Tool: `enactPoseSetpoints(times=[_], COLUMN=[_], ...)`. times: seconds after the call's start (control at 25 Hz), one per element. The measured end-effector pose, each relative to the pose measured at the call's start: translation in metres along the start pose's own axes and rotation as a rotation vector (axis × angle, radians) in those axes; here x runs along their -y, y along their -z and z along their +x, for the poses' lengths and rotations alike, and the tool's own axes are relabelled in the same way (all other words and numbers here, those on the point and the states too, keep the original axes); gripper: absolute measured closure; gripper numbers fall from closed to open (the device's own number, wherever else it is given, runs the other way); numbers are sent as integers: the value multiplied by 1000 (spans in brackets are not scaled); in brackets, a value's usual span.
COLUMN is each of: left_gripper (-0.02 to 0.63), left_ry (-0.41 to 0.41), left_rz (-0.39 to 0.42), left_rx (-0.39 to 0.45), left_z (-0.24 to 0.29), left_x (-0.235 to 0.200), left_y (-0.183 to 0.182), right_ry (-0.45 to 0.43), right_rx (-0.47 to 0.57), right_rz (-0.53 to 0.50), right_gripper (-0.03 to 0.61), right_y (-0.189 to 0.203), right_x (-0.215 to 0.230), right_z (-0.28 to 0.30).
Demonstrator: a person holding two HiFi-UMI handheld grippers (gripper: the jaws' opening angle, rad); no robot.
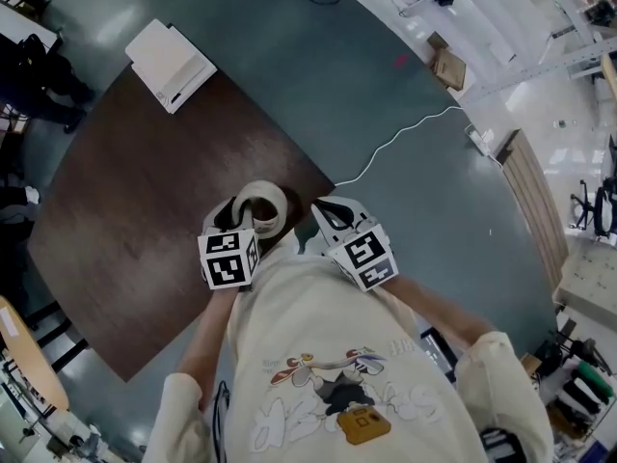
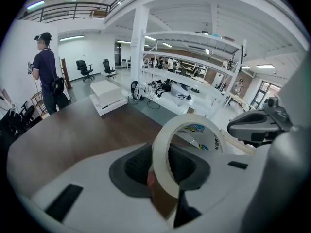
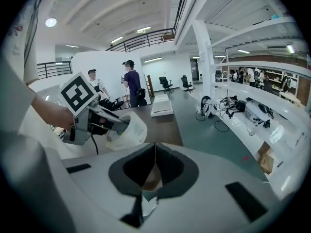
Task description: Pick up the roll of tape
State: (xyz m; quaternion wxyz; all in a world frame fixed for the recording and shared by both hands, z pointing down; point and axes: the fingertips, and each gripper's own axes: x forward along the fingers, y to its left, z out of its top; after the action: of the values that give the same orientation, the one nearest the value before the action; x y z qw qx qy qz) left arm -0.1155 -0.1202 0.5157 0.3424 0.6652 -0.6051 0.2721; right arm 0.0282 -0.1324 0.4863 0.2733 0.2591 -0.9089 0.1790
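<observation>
In the head view the roll of tape (image 1: 265, 199), cream with a wide hole, is lifted above the dark brown table (image 1: 145, 210). My left gripper (image 1: 243, 222) is shut on it, one jaw on each flat side. The left gripper view shows the roll (image 2: 192, 119) standing on edge between the jaws of that gripper (image 2: 167, 165), printed core facing right. My right gripper (image 1: 328, 212) hovers just right of the roll, apart from it. In the right gripper view its jaws (image 3: 155, 152) meet with nothing held, and the left gripper (image 3: 92, 118) shows with the tape (image 3: 127, 130).
A white box (image 1: 172, 64) sits at the table's far corner. A white cable (image 1: 405, 133) trails over the grey floor to the right. One person (image 2: 46, 67) stands beyond the table's left side, and the right gripper view shows two people (image 3: 131, 84) there. Shelving lines the right.
</observation>
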Motion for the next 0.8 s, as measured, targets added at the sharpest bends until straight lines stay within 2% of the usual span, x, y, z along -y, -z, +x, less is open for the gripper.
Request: enactPoseSetpoints(times=[0.56, 0.8], left_gripper=[522, 522], left_ry=[114, 154], left_rz=[-17, -19], left_rx=[254, 310], left_z=[-89, -118], left_x=[40, 51], left_y=[-67, -87], right_ry=[-37, -55], right_rx=[198, 242], right_rz=[-15, -38], right_gripper=[572, 571], right_y=[-83, -105], right_x=[4, -7], right_z=[-41, -54])
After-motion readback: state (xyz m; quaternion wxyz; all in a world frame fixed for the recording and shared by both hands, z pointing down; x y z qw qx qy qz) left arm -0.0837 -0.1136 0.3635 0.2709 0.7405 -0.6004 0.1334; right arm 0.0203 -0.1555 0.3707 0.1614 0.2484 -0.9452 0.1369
